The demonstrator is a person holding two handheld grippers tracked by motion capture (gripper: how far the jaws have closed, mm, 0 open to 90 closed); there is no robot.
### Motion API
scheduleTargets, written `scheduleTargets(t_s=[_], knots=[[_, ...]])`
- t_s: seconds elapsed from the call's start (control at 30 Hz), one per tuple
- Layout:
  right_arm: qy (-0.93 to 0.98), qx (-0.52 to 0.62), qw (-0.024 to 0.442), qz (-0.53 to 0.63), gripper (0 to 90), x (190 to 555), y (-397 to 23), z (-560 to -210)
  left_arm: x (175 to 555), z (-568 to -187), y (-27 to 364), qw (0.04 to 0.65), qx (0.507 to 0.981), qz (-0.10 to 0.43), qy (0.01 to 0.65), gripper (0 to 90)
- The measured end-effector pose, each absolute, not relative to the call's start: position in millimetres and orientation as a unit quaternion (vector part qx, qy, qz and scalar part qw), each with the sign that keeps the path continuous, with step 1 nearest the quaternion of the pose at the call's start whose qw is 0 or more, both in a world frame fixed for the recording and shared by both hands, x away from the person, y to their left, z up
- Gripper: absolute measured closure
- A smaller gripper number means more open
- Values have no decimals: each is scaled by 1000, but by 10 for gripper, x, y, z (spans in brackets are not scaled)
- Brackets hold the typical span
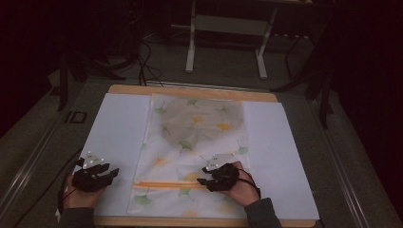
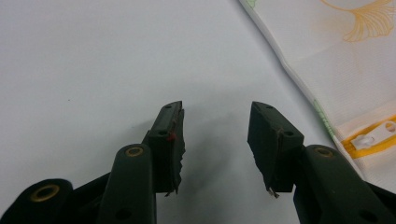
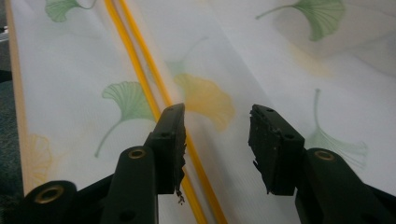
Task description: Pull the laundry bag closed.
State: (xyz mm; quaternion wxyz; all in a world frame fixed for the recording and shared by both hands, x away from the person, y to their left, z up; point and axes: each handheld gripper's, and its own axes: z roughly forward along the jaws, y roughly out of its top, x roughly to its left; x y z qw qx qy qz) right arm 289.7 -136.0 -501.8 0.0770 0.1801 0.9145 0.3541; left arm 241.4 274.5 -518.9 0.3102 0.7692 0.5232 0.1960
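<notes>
White mesh printed with green and yellow ginkgo leaves makes up the zippered bag (image 1: 190, 152) that lies flat in the middle of your table (image 1: 190, 91), long side running away from you, on top of a pale sheet (image 1: 119, 128) that covers most of the wooden top. An orange zipper (image 1: 166, 184) crosses the bag near its close end, and through the fabric at the far half you can make out a darker, greyish shape inside; what it is cannot be told. Your right gripper (image 1: 202, 182) sits over the bag's near right part, just beside the zipper's right end, pointing toward your left. In the right gripper view its jaws stand well apart with nothing between them, and the zipper (image 3: 140, 70) runs as two orange lines under the left jaw while the printed mesh (image 3: 289, 60) spreads beneath both; whether the tips touch the cloth cannot be told. Your left gripper (image 1: 114, 172) rests off the bag, over the pale sheet near the table's close left corner. In the left gripper view its jaws are likewise spread wide and empty above the plain sheet (image 2: 116, 56), with the bag's edge (image 2: 327, 60) and the white zipper pull (image 2: 373, 137) off to the right, clear of the jaws.
</notes>
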Motion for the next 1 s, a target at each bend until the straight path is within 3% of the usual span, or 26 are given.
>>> scheduleTargets(t_s=[1.0], knots=[[920, 142, 54, 362, 516, 2894, -895, -5073, 2422, -5188, 2730, 309, 774, 192, 519, 559]])
